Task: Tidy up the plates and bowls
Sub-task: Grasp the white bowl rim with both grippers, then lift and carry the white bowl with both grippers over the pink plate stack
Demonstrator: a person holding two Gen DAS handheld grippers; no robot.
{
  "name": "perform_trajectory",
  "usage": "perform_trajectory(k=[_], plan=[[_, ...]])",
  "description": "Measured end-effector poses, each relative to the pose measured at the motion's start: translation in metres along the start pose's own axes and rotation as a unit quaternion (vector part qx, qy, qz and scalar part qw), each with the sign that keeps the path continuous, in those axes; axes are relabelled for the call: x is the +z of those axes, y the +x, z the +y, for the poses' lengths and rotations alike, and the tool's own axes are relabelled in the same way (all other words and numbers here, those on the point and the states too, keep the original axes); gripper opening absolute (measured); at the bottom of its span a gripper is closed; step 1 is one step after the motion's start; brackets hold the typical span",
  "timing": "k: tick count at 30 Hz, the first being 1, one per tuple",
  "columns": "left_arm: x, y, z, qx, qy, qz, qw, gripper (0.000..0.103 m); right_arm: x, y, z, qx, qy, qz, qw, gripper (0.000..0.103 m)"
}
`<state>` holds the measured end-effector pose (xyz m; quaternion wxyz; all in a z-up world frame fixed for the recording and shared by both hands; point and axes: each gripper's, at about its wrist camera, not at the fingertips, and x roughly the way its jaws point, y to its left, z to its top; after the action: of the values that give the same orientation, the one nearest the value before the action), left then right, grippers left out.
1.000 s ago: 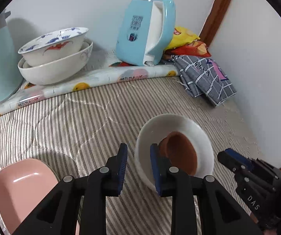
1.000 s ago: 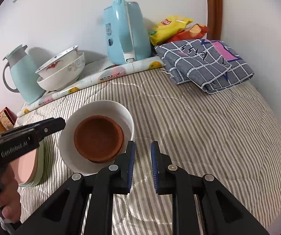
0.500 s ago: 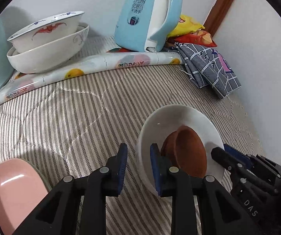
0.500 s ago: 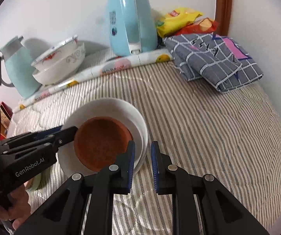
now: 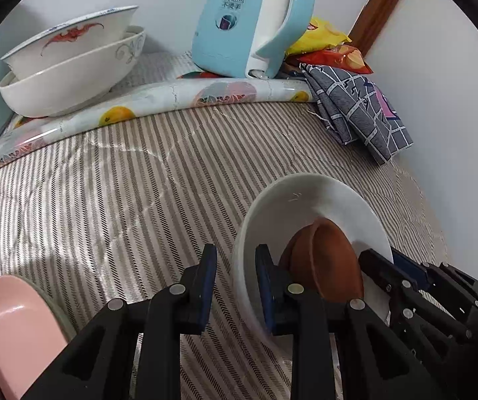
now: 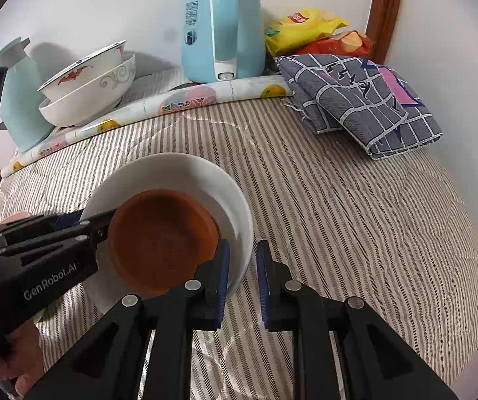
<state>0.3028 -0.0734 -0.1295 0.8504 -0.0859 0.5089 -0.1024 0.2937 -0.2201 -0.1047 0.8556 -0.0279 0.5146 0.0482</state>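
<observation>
Status: stacking partly done, one move in hand.

At the back, on the fruit-print mat, a white porcelain bowl with a red bat motif sat nested in a larger white bowl with grey scrollwork. I judged that pair as already sorted.

In the middle of the striped quilted table cover, a shallow brown terracotta dish lay inside a plain white ceramic bowl, so these two were nested as well. The bowl rested on the cover, near the front.

The left gripper straddled the bowl's near-left rim: one finger inside against the wall, the other outside with a sliver of cover showing between it and the wall. The right gripper straddled the opposite rim in the same way. Both sets of jaws stood narrowly apart with the rim between them, and no clamping was visible.

A glossy pink dish lay alone at the lower left edge, partly cut off.

Left to do, in my judgement: close on the rim, carry the white bowl and its dish to the other crockery, then deal with the pink dish.

Risk: the loose brown dish could slide if the bowl tilts.
</observation>
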Motion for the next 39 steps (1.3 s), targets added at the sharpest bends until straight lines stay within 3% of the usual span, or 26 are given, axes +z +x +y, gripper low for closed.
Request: perform_trajectory(k=[9, 20, 28, 32, 35, 37, 39], plan=[[0.000, 0.004, 0.002, 0.003, -0.008, -0.001, 1.0000, 0.021, 0.002, 0.012, 0.000, 0.005, 0.001, 0.004, 1.000, 0.016], [-0.002, 0.006, 0.007, -0.008, -0.030, -0.019, 0.9993, 0.021, -0.002, 0.012, -0.007, -0.002, 0.008, -0.021, 1.000, 0.034], [0.001, 0.009, 0.002, 0.014, -0.005, 0.025, 0.9996, 0.023, 0.000, 0.013, -0.008, -0.003, 0.021, -0.003, 1.000, 0.037], [0.000, 0.009, 0.002, 0.011, -0.007, 0.026, 0.9996, 0.023, -0.002, 0.010, -0.002, -0.024, 0.005, -0.002, 1.000, 0.037], [-0.001, 0.008, 0.001, 0.010, 0.000, 0.023, 0.9997, 0.023, -0.002, 0.009, 0.000, -0.028, 0.005, 0.007, 1.000, 0.032], [-0.002, 0.006, 0.000, 0.012, 0.002, 0.018, 0.9998, 0.021, -0.004, 0.007, 0.002, -0.018, 0.000, 0.004, 1.000, 0.020], [-0.004, 0.005, -0.003, 0.005, 0.008, 0.015, 0.9998, 0.013, -0.005, 0.006, 0.005, -0.014, 0.002, 0.001, 1.000, 0.011]])
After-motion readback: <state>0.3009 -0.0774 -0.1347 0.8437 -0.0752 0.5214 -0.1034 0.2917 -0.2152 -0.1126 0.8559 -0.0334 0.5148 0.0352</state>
